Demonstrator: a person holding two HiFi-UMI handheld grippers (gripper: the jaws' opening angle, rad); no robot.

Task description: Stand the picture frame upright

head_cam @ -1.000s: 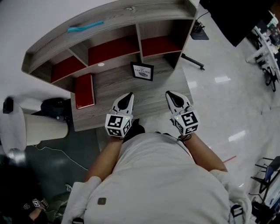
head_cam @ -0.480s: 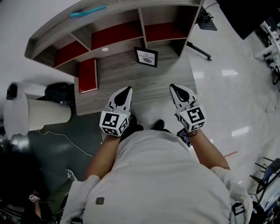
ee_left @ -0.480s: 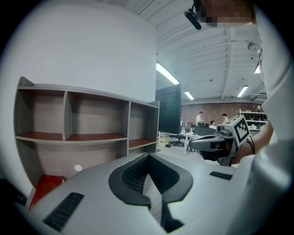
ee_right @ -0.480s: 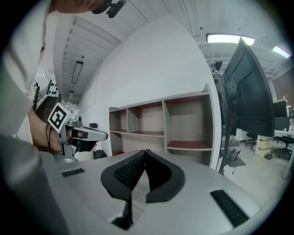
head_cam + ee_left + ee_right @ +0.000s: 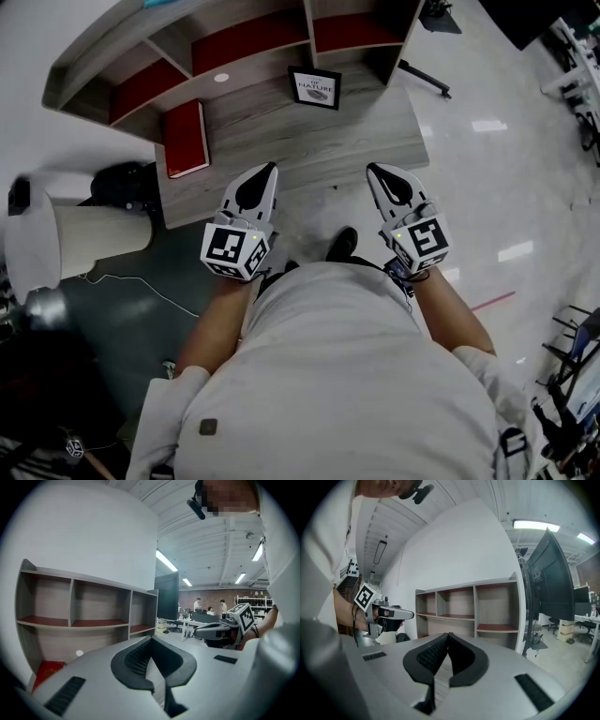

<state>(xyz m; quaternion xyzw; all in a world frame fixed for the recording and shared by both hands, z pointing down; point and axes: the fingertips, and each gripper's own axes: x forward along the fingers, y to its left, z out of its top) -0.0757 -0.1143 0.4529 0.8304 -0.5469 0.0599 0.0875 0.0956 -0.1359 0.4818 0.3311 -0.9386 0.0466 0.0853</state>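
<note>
Picture frame (image 5: pixel 315 87) stands at upper centre of the head view, at the back of the desk (image 5: pixel 281 141). Its printed face is turned toward the person and its long axis seems vertical, though the steep angle leaves that unsure. It has slid up-frame in the last second as the person backed away, so the task looks done; the left gripper (image 5: pixel 269 169) and right gripper (image 5: pixel 374 171) hover over the desk's near edge, jaws together and empty.

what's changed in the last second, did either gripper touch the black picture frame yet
Nothing taken hold of or let go. The grey wooden desk and the black picture frame have slid higher in the head view, widening the gap to the left gripper and right gripper. Unchanged: both shut and empty, frame and red book in place on the desk.
</note>
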